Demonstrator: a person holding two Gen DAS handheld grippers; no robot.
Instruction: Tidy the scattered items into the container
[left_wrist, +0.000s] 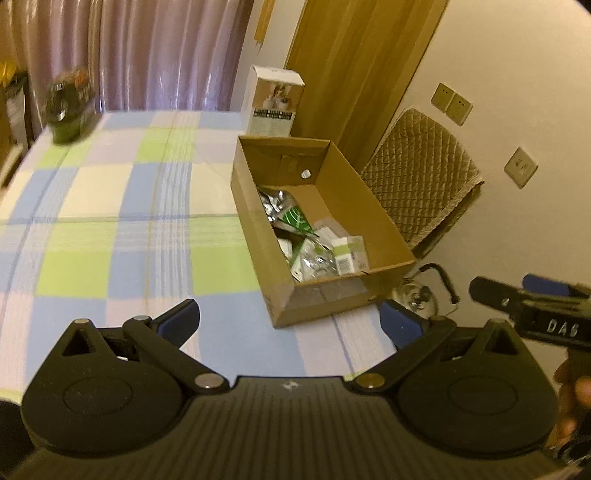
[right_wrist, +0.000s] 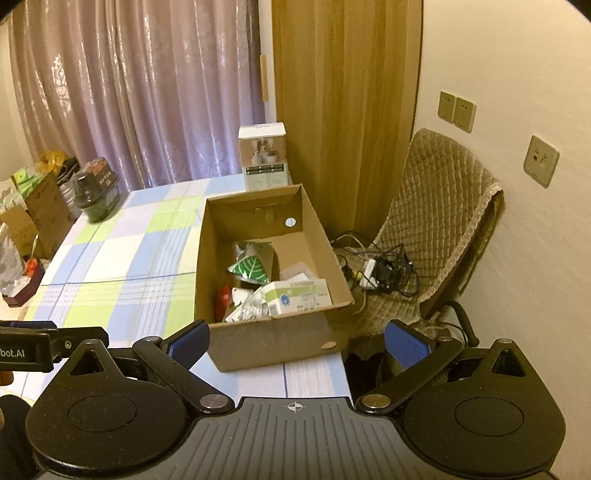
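An open cardboard box (left_wrist: 373, 206) (right_wrist: 314, 236) stands on the checked tablecloth near the table's right edge. It holds several items: a green leaf-print packet (left_wrist: 295, 219) (right_wrist: 249, 267), foil packets (left_wrist: 314, 264), and a white and green carton (left_wrist: 349, 254) (right_wrist: 299, 297). My left gripper (left_wrist: 290, 325) is open and empty, held above the cloth in front of the box. My right gripper (right_wrist: 299, 343) is open and empty, just in front of the box's near wall. The right gripper also shows in the left wrist view (left_wrist: 532, 306).
A white product box (left_wrist: 273, 99) (right_wrist: 263, 157) stands upright behind the cardboard box. A dark green jar (left_wrist: 70, 107) (right_wrist: 96, 192) sits at the table's far left. A padded chair (left_wrist: 424, 177) (right_wrist: 439, 221) with tangled cables (right_wrist: 380, 271) stands right of the table. Curtains hang behind.
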